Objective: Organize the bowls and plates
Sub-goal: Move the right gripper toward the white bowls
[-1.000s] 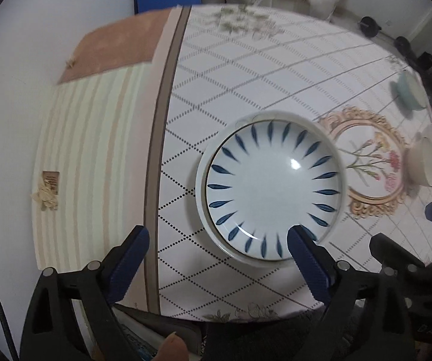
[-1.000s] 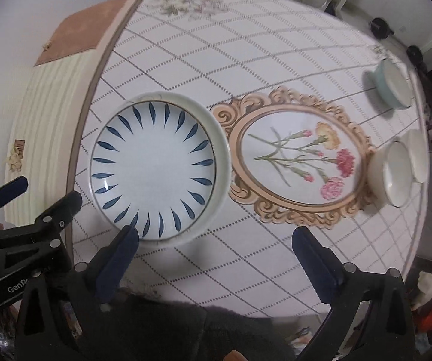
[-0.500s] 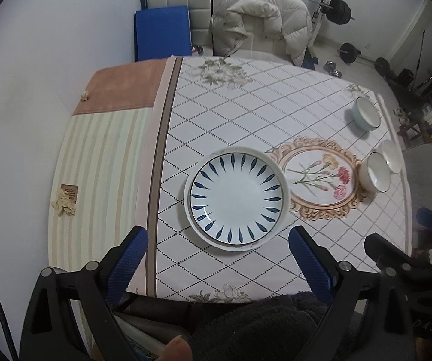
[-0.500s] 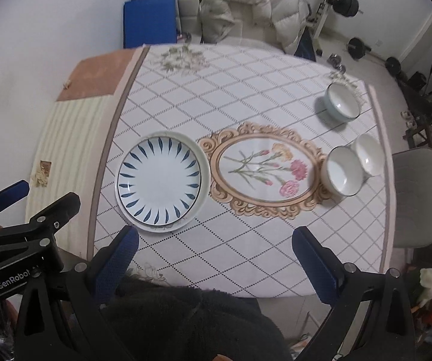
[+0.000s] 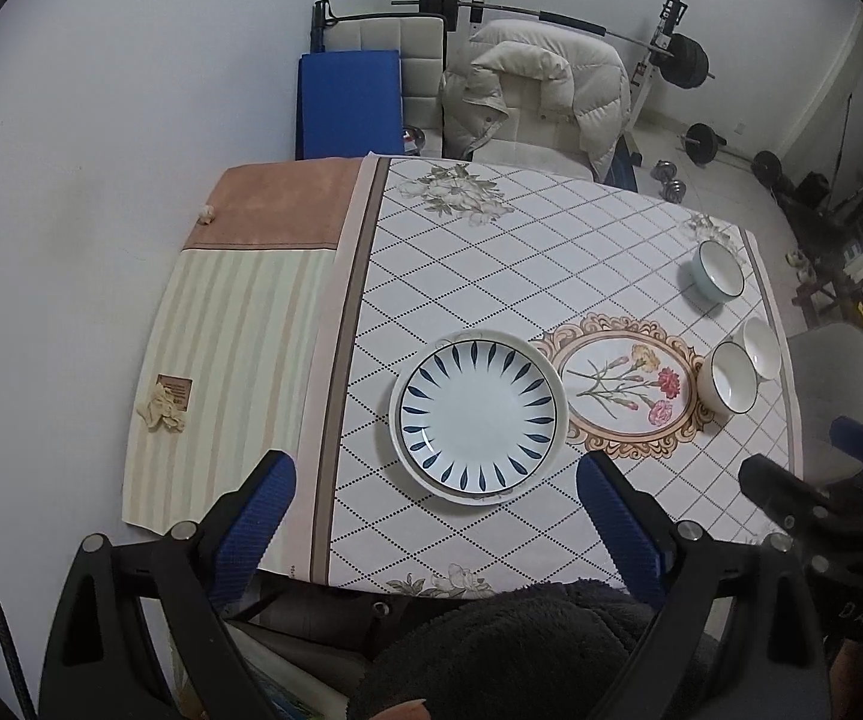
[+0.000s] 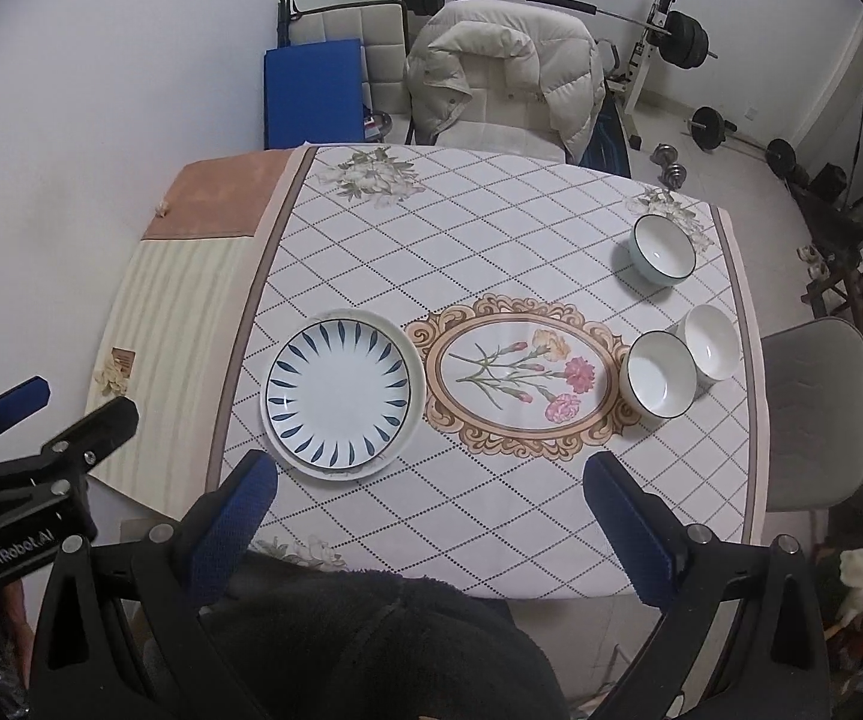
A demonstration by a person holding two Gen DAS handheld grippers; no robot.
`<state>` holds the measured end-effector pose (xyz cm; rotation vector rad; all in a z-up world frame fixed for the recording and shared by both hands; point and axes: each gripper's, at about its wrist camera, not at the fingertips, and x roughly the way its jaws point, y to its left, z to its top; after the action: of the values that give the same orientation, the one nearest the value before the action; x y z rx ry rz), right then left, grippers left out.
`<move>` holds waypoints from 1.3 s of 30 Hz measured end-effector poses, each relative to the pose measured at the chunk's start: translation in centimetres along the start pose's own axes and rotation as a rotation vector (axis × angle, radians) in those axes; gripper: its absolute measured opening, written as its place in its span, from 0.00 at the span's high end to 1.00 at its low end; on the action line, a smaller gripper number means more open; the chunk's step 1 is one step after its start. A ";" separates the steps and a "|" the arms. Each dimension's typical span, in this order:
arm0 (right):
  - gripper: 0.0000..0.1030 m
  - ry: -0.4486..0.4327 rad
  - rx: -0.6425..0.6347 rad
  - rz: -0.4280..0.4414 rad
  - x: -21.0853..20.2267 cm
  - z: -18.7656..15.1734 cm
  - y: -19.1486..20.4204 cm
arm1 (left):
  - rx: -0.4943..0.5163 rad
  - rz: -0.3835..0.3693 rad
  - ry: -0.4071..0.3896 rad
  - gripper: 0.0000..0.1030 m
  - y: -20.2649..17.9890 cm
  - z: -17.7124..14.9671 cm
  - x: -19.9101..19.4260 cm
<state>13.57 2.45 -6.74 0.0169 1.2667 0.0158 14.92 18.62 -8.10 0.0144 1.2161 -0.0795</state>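
Observation:
A white plate with blue leaf marks (image 5: pixel 478 414) lies on top of a plain white plate near the table's left side; it also shows in the right wrist view (image 6: pixel 339 391). Three bowls stand at the right: a pale blue one (image 6: pixel 662 249) at the back, a dark-rimmed white one (image 6: pixel 659 381) and a plain white one (image 6: pixel 709 343) touching it. My left gripper (image 5: pixel 437 507) is open and empty, high above the near edge. My right gripper (image 6: pixel 431 507) is open and empty, equally high.
The table (image 6: pixel 521 210) has a diamond-pattern cloth with a flower medallion (image 6: pixel 521 378). A chair with a white jacket (image 6: pixel 503 78) stands behind it, a grey chair (image 6: pixel 815 408) to the right. Weights lie on the floor (image 6: pixel 707 126).
Both grippers have risen and pulled back from close above the plates, so the whole table now shows. The plates and bowls have not moved.

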 end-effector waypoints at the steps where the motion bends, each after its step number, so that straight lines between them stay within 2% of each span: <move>1: 0.00 0.003 -0.002 0.003 0.0 0.0 0.1 | 0.001 0.001 0.001 0.07 0.1 0.0 0.0; 11: 0.00 0.026 0.017 0.010 1.1 0.5 0.5 | 0.009 -0.038 0.016 0.07 0.4 0.7 1.1; 13: 0.00 0.032 0.046 0.029 1.7 0.5 -0.2 | 0.024 -0.055 0.020 0.00 0.0 0.9 1.6; 19: 0.00 -0.006 0.150 0.044 3.7 0.6 -4.3 | 0.117 -0.068 -0.025 0.00 -3.1 2.5 3.8; 24: 0.00 0.007 0.233 -0.017 6.7 1.1 -10.5 | 0.217 -0.071 -0.060 0.00 -8.5 4.5 7.0; 28: 0.00 0.047 0.356 -0.028 9.7 0.9 -17.6 | 0.284 -0.080 -0.055 0.00 -13.9 6.0 10.8; 33: 0.00 0.099 0.459 -0.063 14.7 0.2 -26.9 | 0.322 -0.154 0.040 0.00 -21.9 8.1 16.9; 36: 0.00 0.137 0.515 -0.046 18.4 -0.2 -31.6 | 0.345 -0.196 0.120 0.00 -26.9 8.8 20.7; 38: 0.00 0.164 0.544 -0.010 20.9 -0.4 -34.4 | 0.366 -0.207 0.166 0.03 -30.1 9.1 23.2; 39: 0.00 0.178 0.557 0.015 22.2 -0.5 -35.6 | 0.377 -0.219 0.203 0.10 -32.0 9.2 24.7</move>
<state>19.80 -32.68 -28.88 0.5143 1.4148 -0.3288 29.81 -15.06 -27.06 0.2231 1.3868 -0.5079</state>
